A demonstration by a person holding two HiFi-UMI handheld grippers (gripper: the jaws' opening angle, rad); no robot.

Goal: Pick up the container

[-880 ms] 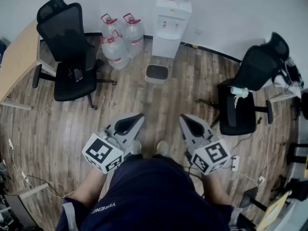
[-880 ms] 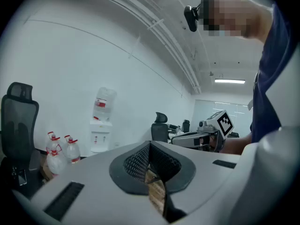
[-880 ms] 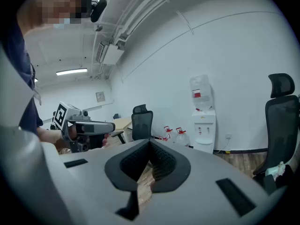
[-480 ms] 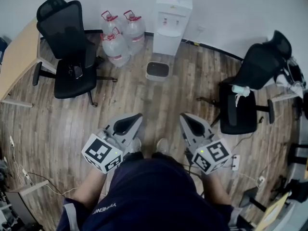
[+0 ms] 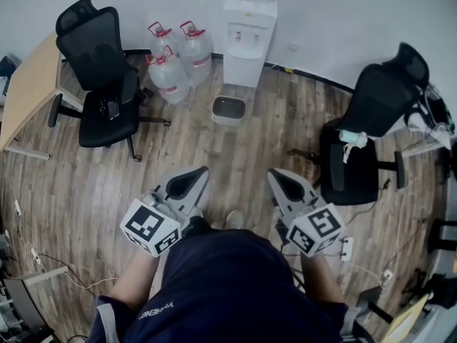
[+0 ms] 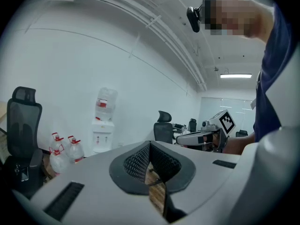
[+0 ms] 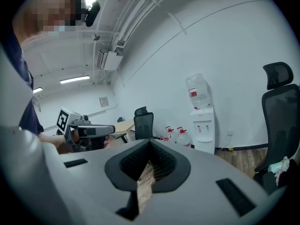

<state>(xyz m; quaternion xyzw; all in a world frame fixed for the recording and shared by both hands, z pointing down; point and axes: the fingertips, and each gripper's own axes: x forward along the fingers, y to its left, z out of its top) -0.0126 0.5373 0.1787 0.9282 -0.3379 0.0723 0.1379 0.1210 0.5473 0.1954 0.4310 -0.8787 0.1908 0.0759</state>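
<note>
Ahead, on the wood-plank floor (image 5: 71,184), the container (image 5: 228,120), a white rounded-rectangular tub with a dark inside, sits mouth up just before the dispenser (image 5: 246,38). Its long side runs across the head view; contents unclear. The left gripper (image 5: 204,170) and right gripper (image 5: 272,173) are pressed together, empty.

Bright, even light comes from a ceiling strip (image 6: 236,75) up and right of the water dispenser (image 6: 104,125). Shadows near the dispenser are faint. Fisheye bending curves the wall behind it, and the picture corners darken.
</note>
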